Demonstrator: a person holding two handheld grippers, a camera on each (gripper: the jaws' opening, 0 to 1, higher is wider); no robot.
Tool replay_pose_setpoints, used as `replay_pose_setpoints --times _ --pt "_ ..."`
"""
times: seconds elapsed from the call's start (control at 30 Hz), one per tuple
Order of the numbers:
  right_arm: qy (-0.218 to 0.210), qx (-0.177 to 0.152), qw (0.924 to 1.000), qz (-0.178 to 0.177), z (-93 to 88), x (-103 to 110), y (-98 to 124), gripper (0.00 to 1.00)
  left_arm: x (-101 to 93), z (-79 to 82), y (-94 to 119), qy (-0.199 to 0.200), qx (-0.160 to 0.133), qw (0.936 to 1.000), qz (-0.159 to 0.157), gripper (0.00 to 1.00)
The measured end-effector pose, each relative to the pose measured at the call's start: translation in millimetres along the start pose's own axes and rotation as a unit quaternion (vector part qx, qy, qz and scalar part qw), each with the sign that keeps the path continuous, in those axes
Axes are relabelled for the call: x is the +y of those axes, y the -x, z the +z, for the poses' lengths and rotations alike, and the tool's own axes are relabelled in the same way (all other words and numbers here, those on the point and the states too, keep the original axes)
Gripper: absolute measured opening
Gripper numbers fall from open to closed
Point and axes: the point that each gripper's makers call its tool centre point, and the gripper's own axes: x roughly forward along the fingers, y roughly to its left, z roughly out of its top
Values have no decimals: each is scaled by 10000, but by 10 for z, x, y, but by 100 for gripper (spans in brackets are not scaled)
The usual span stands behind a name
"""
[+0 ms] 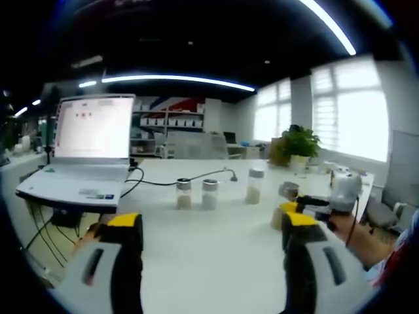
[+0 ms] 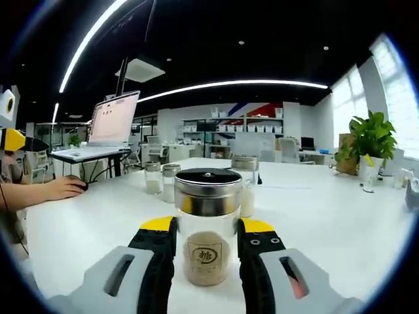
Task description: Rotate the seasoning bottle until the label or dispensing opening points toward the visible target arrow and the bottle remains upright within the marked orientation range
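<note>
Yellow-tipped jaws of the right gripper [image 2: 207, 239] are closed in on the seasoning bottle [image 2: 207, 226], one on each side of the glass, holding it upright on the white table [image 2: 340, 229]. It has a shiny metal lid, tan powder filling roughly the lower half, and a small label facing the camera. From the left gripper view the left gripper [image 1: 211, 230] hangs wide open with nothing between its jaws, over bare tabletop. Past it, around 12 o'clock, sit three more jars [image 1: 209, 194] in a loose row, each with pale powder at the bottom. At 10 o'clock there's an open laptop [image 1: 84, 154] with a black cable [image 1: 171, 179] snaking across the table. At 2 o'clock, a potted plant [image 1: 300, 142] stands by the windows.
</note>
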Motion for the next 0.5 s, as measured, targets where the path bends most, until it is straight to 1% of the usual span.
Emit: replay_pose_setpoints --times 0.2,0.5 --pt "32 41 9999 -123 -11 -12 3 36 10 -7 -7 13 10 10000 6 93" --pt "50 87 9999 -124 -19 -20 -8 37 30 -5 -15 24 13 10000 20 93"
